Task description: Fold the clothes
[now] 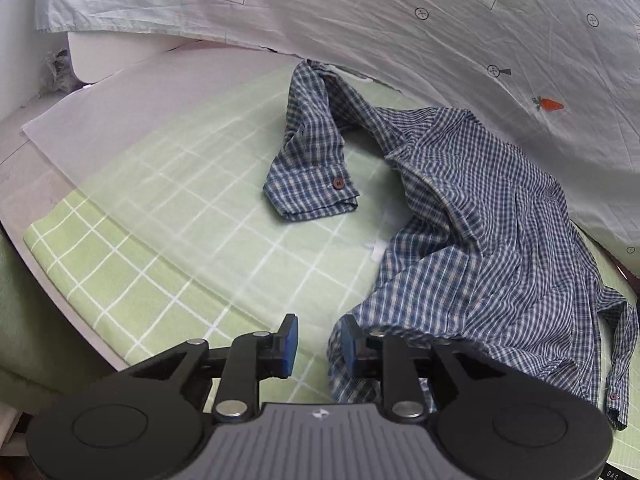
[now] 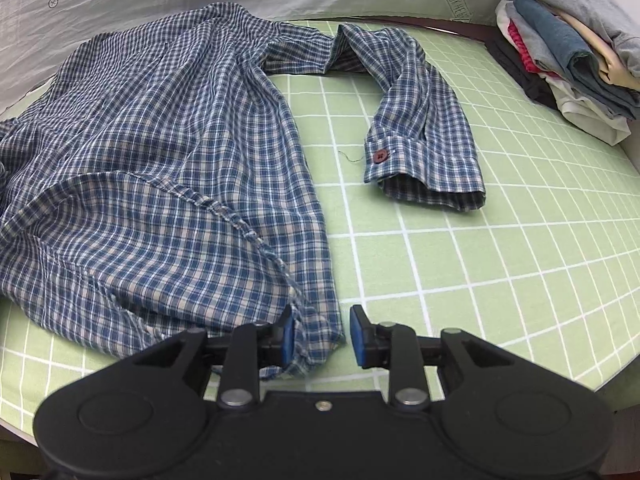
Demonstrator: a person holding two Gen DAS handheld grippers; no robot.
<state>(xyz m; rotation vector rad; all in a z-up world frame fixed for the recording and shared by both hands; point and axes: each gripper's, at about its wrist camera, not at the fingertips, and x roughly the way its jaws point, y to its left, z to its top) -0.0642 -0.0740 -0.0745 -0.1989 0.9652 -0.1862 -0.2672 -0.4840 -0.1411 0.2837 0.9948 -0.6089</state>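
Shirt: blue plaid shirt lies rumpled on the green grid cloth, body toward 10 o'clock in the right wrist view.
Sleeve: one sleeve bends out toward 1 o'clock, cuff flat, brown button showing.
Right gripper: jaws parted a moderate way, hem corner between them (left pad touches fabric, not pinched).
Left gripper: jaws likewise apart, shirt edge draped over the right pad.
Backdrop: printed white sheet at 12 o'clock.
Pile: folded clothes at 2 o'clock, well apart.
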